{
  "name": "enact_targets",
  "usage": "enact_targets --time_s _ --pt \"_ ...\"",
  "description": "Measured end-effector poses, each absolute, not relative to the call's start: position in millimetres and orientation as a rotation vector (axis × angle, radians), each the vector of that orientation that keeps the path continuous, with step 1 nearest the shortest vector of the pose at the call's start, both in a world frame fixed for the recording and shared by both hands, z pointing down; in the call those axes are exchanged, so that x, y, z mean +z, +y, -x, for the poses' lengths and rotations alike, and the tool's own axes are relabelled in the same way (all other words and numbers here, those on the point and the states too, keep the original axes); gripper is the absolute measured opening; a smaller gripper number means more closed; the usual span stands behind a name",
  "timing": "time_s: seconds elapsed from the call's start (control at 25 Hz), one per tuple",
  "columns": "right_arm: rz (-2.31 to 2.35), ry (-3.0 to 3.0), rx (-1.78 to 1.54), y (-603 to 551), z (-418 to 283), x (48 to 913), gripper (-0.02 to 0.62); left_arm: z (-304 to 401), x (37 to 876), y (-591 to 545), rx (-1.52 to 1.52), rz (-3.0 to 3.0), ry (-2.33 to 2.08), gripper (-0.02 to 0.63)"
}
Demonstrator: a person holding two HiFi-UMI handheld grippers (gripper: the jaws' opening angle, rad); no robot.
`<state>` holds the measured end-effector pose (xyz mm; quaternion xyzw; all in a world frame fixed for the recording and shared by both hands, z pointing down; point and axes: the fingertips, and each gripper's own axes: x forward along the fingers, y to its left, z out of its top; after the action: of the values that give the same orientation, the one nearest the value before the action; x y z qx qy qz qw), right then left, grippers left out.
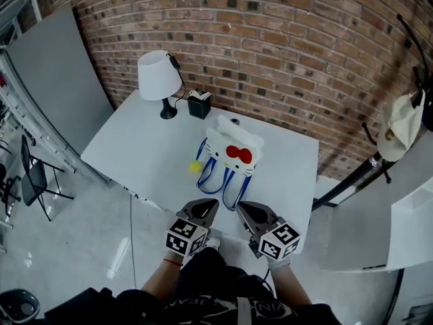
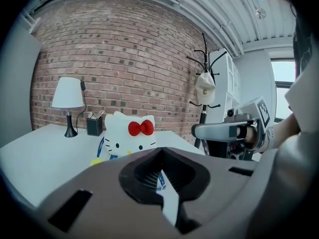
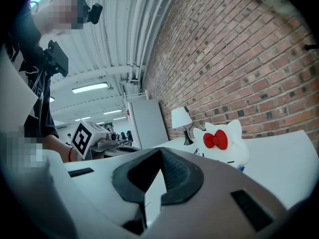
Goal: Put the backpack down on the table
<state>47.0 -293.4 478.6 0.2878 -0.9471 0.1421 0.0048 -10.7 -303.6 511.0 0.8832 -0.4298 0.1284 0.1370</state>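
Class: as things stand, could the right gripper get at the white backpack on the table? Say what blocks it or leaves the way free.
Probably yes. The right gripper is at the near edge of the table, and nothing stands between it and the backpack. Its jaws are shut, so they must open first.

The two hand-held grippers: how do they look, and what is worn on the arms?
Both the left gripper and the right gripper have grey wedge-shaped jaws with black ribbed lining. Each carries a white cube with black square markers. The left wrist wears a red band; no sleeves show.
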Motion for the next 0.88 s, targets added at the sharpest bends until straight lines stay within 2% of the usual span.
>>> enact_targets --time_s 0.88 --pt "-0.773 -3.08 0.679 -289.7 -16.1 494.0 0.0 41.4 513.4 -282.8 0.553 -2.468 -1.344 0.004"
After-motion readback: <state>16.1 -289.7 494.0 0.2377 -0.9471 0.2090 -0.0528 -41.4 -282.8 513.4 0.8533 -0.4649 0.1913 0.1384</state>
